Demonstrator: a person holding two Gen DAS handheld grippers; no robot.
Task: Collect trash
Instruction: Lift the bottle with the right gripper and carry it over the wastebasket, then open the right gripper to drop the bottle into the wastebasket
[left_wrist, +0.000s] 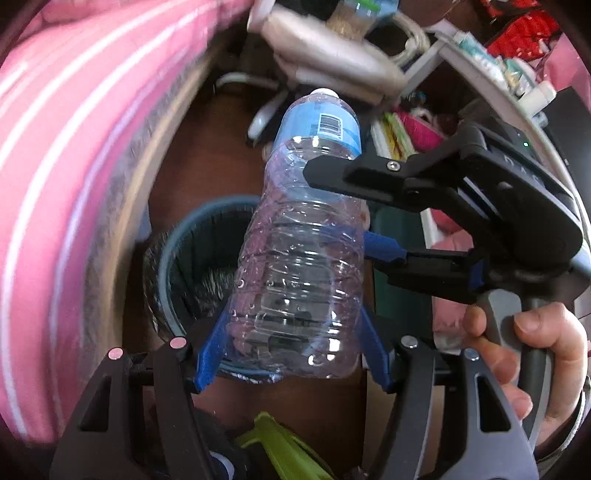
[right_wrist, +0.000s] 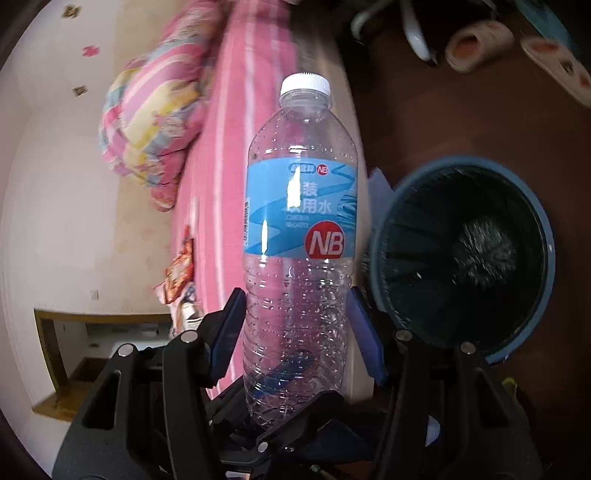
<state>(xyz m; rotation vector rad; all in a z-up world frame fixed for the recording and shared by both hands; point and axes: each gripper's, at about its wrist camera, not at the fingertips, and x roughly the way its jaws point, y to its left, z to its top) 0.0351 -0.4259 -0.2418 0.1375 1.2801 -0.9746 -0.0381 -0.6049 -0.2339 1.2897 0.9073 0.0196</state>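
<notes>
Plastic bottle (right_wrist: 299, 236), clear and empty, with a white cap and a light blue label, is held in the air by both pairs of tongs at once. The left tongs (left_wrist: 291, 350) clamp its ribbed lower body between blue pads. The right tongs (right_wrist: 295, 332) also grip that lower body, reaching in from the side in the left wrist view, where a hand (left_wrist: 532, 365) wraps the right tool's handle. Both grips are closed on the bottle.

A round blue trash bin (right_wrist: 546, 236), lined with a dark bag and seemingly empty, stands on the brown floor (right_wrist: 480, 110) beside a bed with a pink striped cover (left_wrist: 74, 147). From the left wrist view the bottle's base hangs above the bin's rim; from the right wrist view the bin sits just to the bottle's right.

The step in hand appears to be carrying the bottle to the bin. Next, the bottle likely needs to be brought squarely over the opening, then both pairs of tongs must let go together so it drops inside and does not catch the rim. A crumpled snack wrapper (right_wrist: 181, 280) on the bed may be further trash.
</notes>
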